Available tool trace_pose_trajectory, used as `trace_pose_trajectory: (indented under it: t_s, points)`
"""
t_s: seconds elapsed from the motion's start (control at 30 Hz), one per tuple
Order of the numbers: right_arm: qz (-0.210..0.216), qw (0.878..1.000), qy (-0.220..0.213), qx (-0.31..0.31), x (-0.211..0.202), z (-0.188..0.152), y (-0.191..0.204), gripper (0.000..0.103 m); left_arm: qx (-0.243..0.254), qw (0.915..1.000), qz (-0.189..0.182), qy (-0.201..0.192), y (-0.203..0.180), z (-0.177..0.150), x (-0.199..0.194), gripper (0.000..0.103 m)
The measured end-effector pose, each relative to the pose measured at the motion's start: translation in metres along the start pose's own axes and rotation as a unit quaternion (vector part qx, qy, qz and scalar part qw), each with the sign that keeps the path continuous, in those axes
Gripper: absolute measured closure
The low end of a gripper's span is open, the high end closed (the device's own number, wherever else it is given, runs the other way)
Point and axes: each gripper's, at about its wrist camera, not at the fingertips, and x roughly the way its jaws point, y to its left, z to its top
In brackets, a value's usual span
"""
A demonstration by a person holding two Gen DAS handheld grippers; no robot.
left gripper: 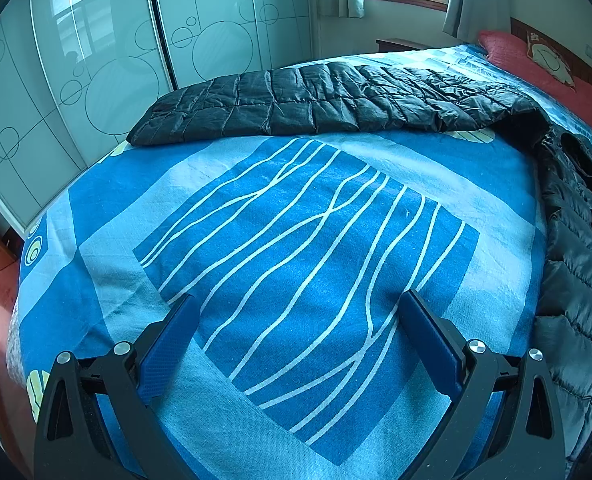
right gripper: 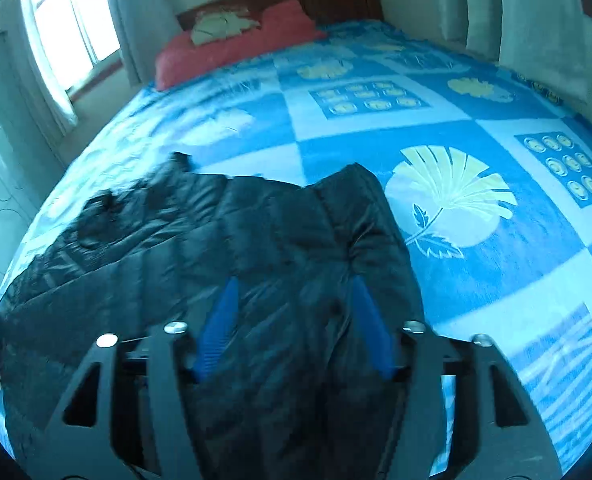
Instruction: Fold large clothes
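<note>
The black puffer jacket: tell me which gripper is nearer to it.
Right. The right gripper is directly over the black puffer jacket, jaws open astride its fabric. The left gripper hovers open over bare bedspread, jacket off to its side.

No readable text, labels, brands or numbers in either view.

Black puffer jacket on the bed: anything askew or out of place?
The black puffer jacket is not squared up: in the left wrist view one long part lies flat across the blue bedspread, while the rest bends round and runs down the right side. No damage shows. Both grippers have open jaws.
</note>
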Motion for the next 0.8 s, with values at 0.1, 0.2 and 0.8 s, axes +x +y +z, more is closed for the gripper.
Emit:
trace_pose_trajectory:
  t_s: [0.1,0.2,0.8]
  points:
    - [0.004,1.0,0.0,-0.013,-0.015,-0.025,0.011,0.041,-0.001,1.0,-0.001,0.0,0.001,0.0,0.0,0.004]
    - [-0.007,1.0,0.013,-0.017,-0.008,-0.038,0.016,0.041,-0.001,1.0,-0.002,0.0,0.001,0.0,0.0,0.004]
    - [-0.042,0.998,0.001,-0.045,0.016,-0.057,0.021,0.034,-0.087,0.9922,-0.089,0.008,0.042,0.034,0.008,0.004]
